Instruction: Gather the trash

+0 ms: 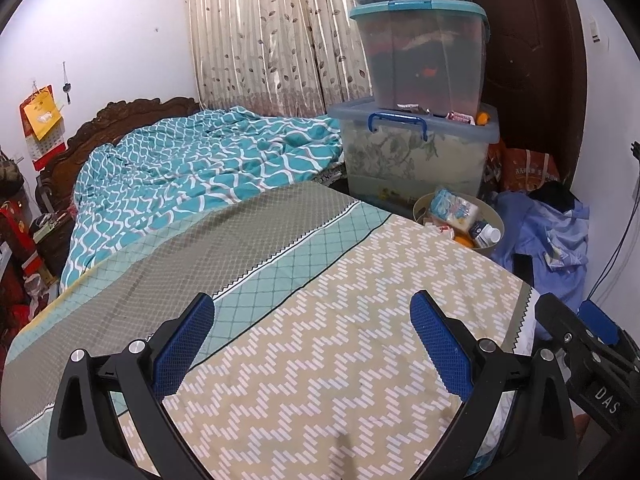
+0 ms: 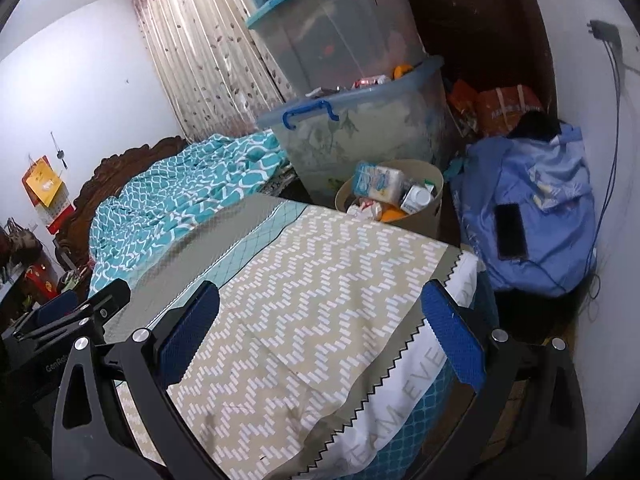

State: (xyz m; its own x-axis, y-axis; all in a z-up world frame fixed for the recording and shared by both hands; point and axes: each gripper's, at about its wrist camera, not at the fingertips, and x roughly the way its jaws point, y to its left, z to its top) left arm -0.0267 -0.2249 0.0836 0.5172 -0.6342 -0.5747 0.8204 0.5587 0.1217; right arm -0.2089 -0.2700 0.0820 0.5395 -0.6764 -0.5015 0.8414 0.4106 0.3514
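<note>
Right now both tools are empty: the left gripper [image 1: 312, 344] has its blue pads spread wide over the zigzag-patterned bedsheet [image 1: 340, 320], and the right gripper [image 2: 320, 328] is spread just as wide above the same cloth near the bed's corner. Outward from the right gripper, at about 12 o'clock past the mattress edge, stands the beige waste bin [image 2: 428, 208], already holding a tissue pack [image 2: 378, 180], a small white bottle [image 2: 418, 198] and something orange. More loose wrappers and an orange object [image 2: 402, 71] lie on the lid of the blue-handled storage box [image 2: 360, 128] at about 12 o'clock, behind the bin. Those look light and crinkly, likely to slip or crush, so pinching a wrapper by a free edge seems best. The bottle looks stiff and smooth, best taken across its body.
</note>
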